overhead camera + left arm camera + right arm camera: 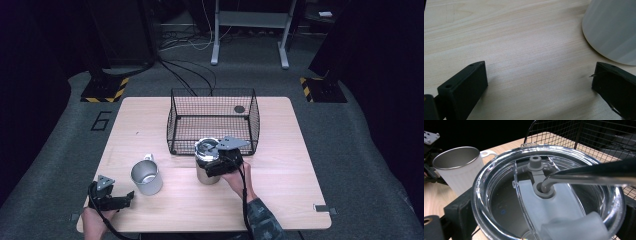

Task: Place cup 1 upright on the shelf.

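Observation:
A steel tumbler [206,171] with a clear lid [549,192] stands upright on the table just in front of the wire basket [175,125]. My right gripper [220,162] is shut on its body, one jaw on each side [544,220]. A metal straw [586,176] passes through the lid's grey stopper. A white mug [146,177] with a steel rim and a handle stands to the tumbler's left [459,170]. My left gripper [129,196] lies low near the table's front left corner, open and holding nothing [539,85]. The mug's wall [614,27] is just beyond its right jaw.
The black wire basket [579,135] sits at the middle back of the wooden table [280,175], and a small dark disc [239,109] lies inside it. Bare wood lies to the right of the tumbler. Cables and stand legs are on the floor behind the table.

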The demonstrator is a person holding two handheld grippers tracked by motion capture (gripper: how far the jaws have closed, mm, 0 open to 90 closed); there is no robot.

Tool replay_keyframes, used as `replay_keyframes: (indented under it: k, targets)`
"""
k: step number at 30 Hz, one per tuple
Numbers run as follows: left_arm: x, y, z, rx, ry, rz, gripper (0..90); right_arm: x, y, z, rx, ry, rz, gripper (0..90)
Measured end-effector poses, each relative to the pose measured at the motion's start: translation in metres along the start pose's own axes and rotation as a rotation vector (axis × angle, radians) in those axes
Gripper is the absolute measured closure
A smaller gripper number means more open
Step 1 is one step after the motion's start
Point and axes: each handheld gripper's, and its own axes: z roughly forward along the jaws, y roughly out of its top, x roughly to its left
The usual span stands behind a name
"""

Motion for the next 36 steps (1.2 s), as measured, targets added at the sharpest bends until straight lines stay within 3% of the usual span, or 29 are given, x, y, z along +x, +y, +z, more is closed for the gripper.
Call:
replay_keyframes:
  k: [17,36]
  targets:
    - [0.000,0.000,0.000,0.005,-0.002,0.001,0.1,0.000,-0.001,-0.001,-0.015,-0.024,-0.024,3.5]
    - [0.000,0.000,-0.001,0.009,-0.003,0.001,0.1,-0.003,0.012,-0.017,-0.028,-0.026,-0.018,3.5]
